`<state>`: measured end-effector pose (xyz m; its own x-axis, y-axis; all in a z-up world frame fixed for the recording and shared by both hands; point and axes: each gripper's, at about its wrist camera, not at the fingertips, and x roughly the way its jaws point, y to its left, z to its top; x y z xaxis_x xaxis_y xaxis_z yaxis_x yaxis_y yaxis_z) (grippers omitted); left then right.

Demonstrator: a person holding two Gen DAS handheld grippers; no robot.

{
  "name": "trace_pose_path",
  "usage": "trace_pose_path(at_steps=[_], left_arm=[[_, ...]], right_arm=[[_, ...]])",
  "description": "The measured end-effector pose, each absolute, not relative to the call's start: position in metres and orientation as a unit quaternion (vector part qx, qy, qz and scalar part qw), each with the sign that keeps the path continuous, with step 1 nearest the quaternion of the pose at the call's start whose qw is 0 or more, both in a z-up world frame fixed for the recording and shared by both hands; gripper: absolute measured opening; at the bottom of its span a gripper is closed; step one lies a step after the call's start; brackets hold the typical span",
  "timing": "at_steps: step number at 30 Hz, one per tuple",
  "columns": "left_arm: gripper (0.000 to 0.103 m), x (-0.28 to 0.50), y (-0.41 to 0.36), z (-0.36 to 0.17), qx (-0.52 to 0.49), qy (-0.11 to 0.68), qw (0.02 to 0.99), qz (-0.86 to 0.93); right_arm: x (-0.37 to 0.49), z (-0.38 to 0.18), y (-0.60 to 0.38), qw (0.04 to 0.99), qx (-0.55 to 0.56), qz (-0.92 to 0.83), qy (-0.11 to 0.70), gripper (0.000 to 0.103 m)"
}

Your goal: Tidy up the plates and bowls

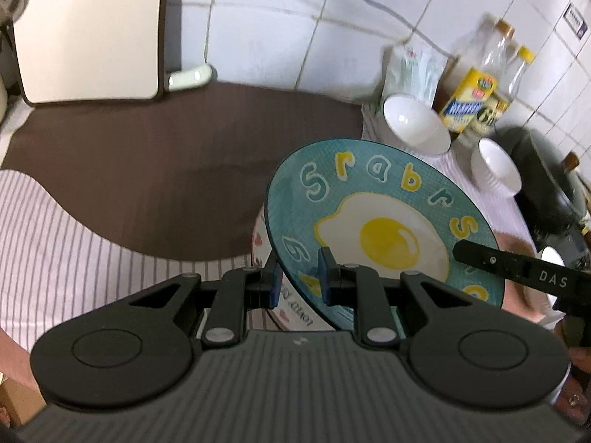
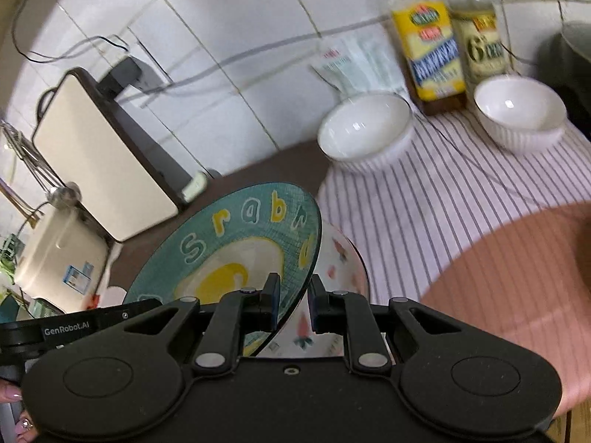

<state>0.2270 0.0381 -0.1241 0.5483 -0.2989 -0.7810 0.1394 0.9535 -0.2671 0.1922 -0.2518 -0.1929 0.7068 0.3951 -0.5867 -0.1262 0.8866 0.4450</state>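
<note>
Left gripper [image 1: 299, 277] closed to a narrow gap on the near rim of the teal plate [image 1: 380, 229], one blue pad above the rim and one below, clamping it. Right gripper [image 2: 293, 301] likewise pinching the same plate [image 2: 236, 247] at the opposite edge, one finger on the printed face, the other behind the rim, gap no wider than the plate's thickness. Plate held tilted off the table between both tools, fried-egg picture and coloured letters facing up. Directly beneath it, a white plate with small pink and red prints [image 2: 332, 288], partly hidden; cannot tell whether the two touch. Counted: two plates in all, the teal one and the printed one. Two white bowls, both upright on the striped cloth [image 2: 461, 192] near the wall: a larger one [image 2: 365, 125] to the left and a smaller one [image 2: 519, 109] to the right, well apart from each other and from the plates. Behind the bowls, two bottles side by side, one with a yellow label [image 2: 428, 44] and one with a pale label [image 2: 482, 40], plus a white packet [image 2: 354, 62] leaning on the tiled wall. Brown mat [image 1: 166, 170] covering the middle of the counter, a cream appliance [image 1: 88, 29] at its far left. Dark pan [image 1: 546, 181] at the right edge, blurred.
</note>
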Motion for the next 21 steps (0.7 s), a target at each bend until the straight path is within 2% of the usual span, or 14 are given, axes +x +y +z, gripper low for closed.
trace_pose_path(at_steps=[21], left_arm=[[0.019,0.239,0.030,-0.153,-0.077,0.499,0.856,-0.107]], right_arm=[[0.201,-0.216,-0.240,0.903,0.134,0.124,0.390,0.021]])
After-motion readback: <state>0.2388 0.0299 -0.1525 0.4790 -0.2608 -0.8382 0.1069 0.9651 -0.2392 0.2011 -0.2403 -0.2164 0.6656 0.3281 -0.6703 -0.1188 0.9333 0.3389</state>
